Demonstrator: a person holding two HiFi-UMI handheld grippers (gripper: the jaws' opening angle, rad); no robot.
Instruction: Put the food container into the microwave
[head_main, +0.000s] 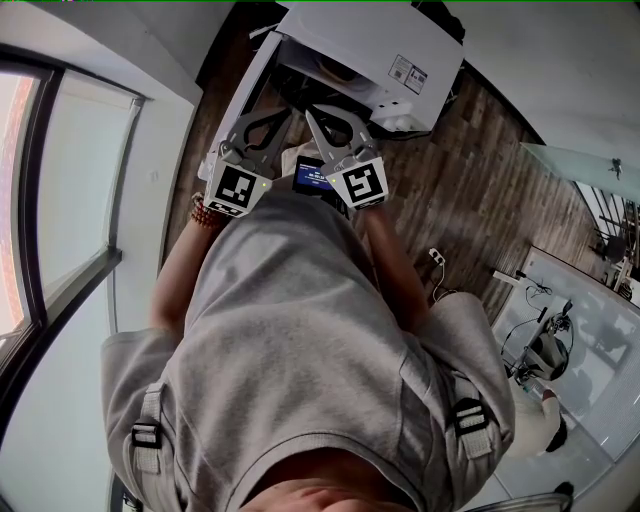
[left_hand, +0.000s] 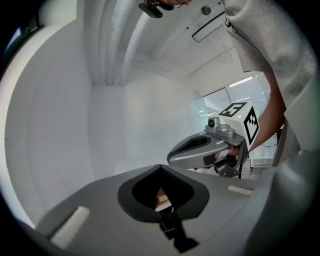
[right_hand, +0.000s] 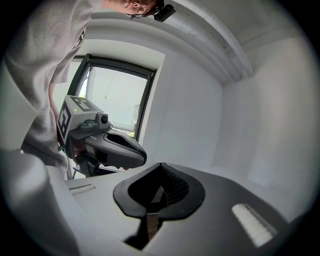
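Both grippers are raised in front of the chest, aimed up and away from the work. The left gripper (left_hand: 160, 170) has its jaws clenched tip to tip with nothing in them; the right gripper (right_hand: 160, 167) is the same, pinched together and empty. The white microwave (head_main: 385, 45) sits at the far edge of the head view, past the jaw tips, above the wooden floor (head_main: 470, 200). Main risk: I cannot find the food container in any view, so an approach from this pose would be blind. With both gripper cameras facing wall and ceiling, a jaw could knock the microwave casing. Its near side may be standing open, with something pale inside, but the torso blocks too much to say what. No other container shows.
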